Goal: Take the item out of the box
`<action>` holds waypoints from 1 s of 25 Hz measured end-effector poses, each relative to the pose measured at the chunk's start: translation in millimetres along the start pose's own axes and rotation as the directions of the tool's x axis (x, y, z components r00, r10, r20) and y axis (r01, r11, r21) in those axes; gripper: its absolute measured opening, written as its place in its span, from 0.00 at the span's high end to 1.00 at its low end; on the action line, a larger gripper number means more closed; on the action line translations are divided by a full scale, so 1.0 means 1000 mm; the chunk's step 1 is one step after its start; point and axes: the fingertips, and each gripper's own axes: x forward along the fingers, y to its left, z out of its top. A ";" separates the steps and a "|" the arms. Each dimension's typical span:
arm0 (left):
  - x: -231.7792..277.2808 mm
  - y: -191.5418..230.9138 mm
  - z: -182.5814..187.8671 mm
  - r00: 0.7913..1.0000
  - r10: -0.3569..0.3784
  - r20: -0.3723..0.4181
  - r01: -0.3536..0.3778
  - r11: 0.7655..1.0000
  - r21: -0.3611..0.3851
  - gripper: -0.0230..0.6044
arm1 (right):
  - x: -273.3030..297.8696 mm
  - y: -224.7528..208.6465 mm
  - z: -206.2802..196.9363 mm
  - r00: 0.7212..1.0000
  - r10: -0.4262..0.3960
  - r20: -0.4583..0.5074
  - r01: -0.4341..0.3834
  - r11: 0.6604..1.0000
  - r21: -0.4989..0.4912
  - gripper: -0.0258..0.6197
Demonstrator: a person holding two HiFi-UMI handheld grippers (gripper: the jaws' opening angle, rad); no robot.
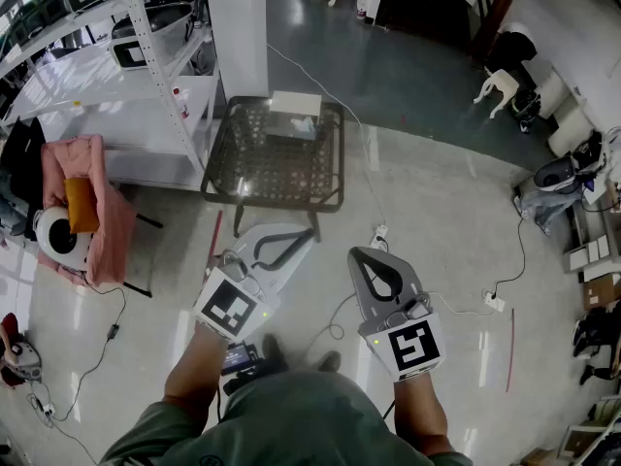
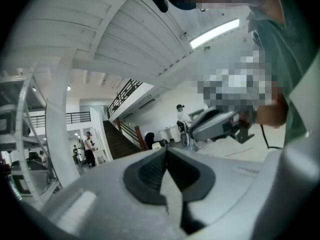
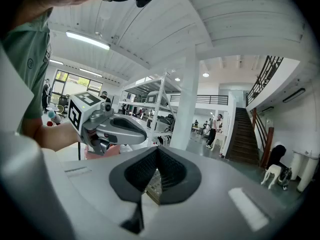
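I am standing on a wide glossy floor [image 1: 437, 221], with a white shelf rack [image 1: 160, 66] off to my left. A low dark counter [image 1: 262, 178] sits ahead of me, well apart from both my tools. The box [image 1: 294, 113] lies at the far edge of that counter. It is pale and flat, and its long side runs across my view from left to right. I cannot see inside it from here, so I cannot make out the item itself.

My left hand-held gripper [image 1: 291, 236] is down near my body, angled forward and to the right. Its jaws are pressed together with nothing between them. My right hand-held gripper [image 1: 367, 258] is just beside it, pointing forward. Its jaws are also closed on nothing, and only a sliver of the woven counter top shows through the gap below the pads.

The box is straight ahead of the left tool's tip and a little to the left of the right one. That makes the left marginally nearer, I judge. Either tool would have to travel forward over the near edge of the counter and open its jaws before reaching in.
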 end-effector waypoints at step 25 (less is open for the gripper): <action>-0.057 0.062 -0.028 0.999 -0.025 0.043 0.025 1.000 0.002 0.96 | 0.067 0.036 0.022 0.998 -0.061 0.021 0.060 0.997 0.053 0.95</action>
